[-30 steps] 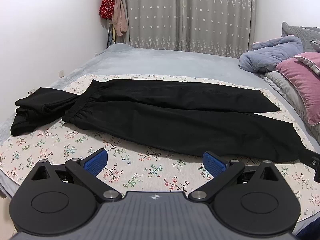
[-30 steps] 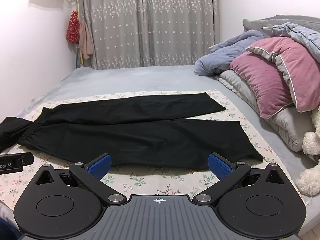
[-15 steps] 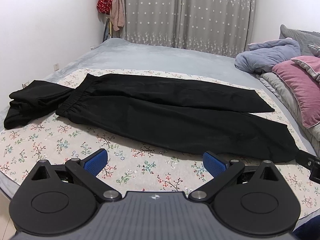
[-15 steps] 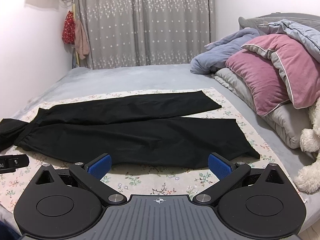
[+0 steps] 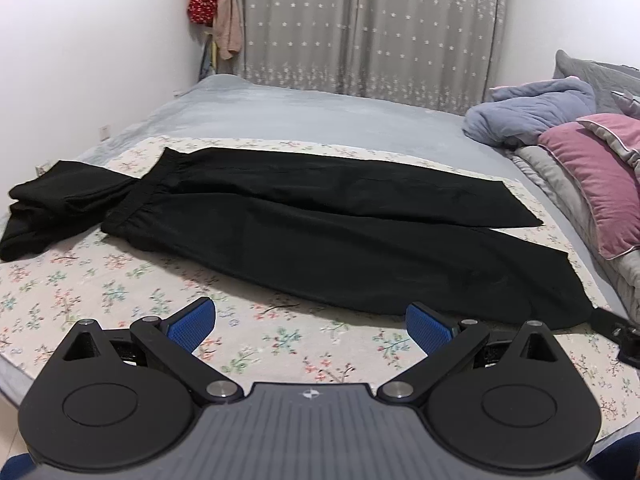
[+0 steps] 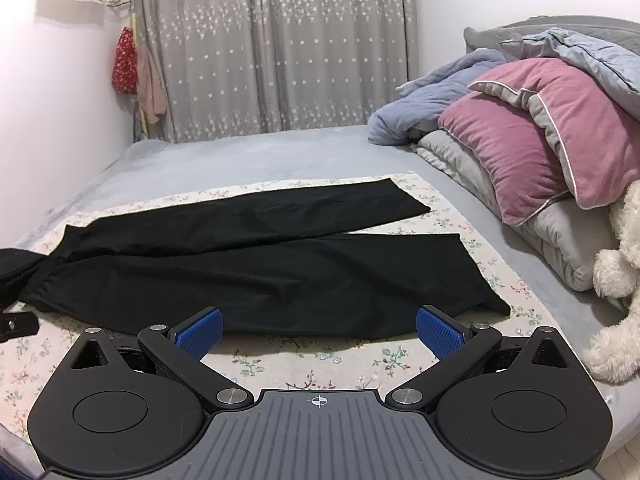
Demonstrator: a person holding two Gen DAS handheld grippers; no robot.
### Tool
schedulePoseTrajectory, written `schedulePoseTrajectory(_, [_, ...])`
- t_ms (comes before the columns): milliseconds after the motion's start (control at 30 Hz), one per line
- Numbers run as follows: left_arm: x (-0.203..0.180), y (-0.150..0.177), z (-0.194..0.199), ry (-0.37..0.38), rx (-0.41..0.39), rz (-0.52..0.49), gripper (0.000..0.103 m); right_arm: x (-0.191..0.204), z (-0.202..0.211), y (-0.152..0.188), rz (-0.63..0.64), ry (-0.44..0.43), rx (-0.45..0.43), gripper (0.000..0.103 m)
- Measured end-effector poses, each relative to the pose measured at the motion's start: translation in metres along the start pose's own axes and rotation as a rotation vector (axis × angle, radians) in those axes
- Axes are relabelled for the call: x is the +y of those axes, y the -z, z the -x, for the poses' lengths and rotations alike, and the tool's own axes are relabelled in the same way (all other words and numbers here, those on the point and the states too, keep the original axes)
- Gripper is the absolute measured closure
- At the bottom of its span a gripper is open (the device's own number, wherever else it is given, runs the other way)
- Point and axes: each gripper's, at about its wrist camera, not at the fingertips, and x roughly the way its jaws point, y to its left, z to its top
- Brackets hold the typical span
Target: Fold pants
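The pants lie flat and unfolded on a floral sheet spread over the bed, waistband toward the left, the two legs running right and splitting apart near the hems. The left gripper hovers low over the sheet at the near edge of the bed, level and pointing across at the pants, its blue pads spread wide with nothing between them; the pads sit just short of the near leg's edge, not touching cloth. The right gripper is held the same way, level and low, jaws spread wide and empty, its left pad overlapping the near leg's edge in view, though contact cannot be told from here. In the left wrist view a dark bit of the right gripper shows at the far right edge, beside the near hem; in the right wrist view a bit of the left one shows at the far left, near the waistband. A second black garment lies bunched at the left, touching the waistband. Pillows and a blanket are piled at the right, with a white plush toy beside them. A grey curtain hangs behind the bed.
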Motion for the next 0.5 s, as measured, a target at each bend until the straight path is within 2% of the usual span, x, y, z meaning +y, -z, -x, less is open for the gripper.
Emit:
schedulePoseTrajectory(100, [0.014,-0.004,-0.018,0.019,0.036,0.040,0.000,-0.007,-0.016,0.002,-0.026,-0.020,0.035,0.000])
schedulePoseTrajectory(167, [0.034,-0.009,-0.035,0.005,0.071,0.090,0.000,-0.019,-0.035,0.004,-0.065,-0.033,0.074,0.000])
schedulePoseTrajectory(233, [0.063,-0.018,-0.054,-0.041,0.100,0.159,0.000,-0.037,-0.057,0.005,-0.142,-0.060,0.137,0.000])
schedulePoseTrajectory(333, [0.115,-0.031,-0.075,-0.130,0.089,0.271,0.000,-0.075,-0.088,0.004,-0.320,-0.080,0.230,0.000])
schedulePoseTrajectory(433, [0.163,-0.047,-0.090,-0.210,0.060,0.397,0.000,-0.112,-0.111,-0.001,-0.461,-0.061,0.261,0.000])
schedulePoseTrajectory(500, [0.190,-0.057,-0.101,-0.219,0.058,0.489,0.000,-0.134,-0.124,-0.004,-0.545,-0.067,0.271,0.003])
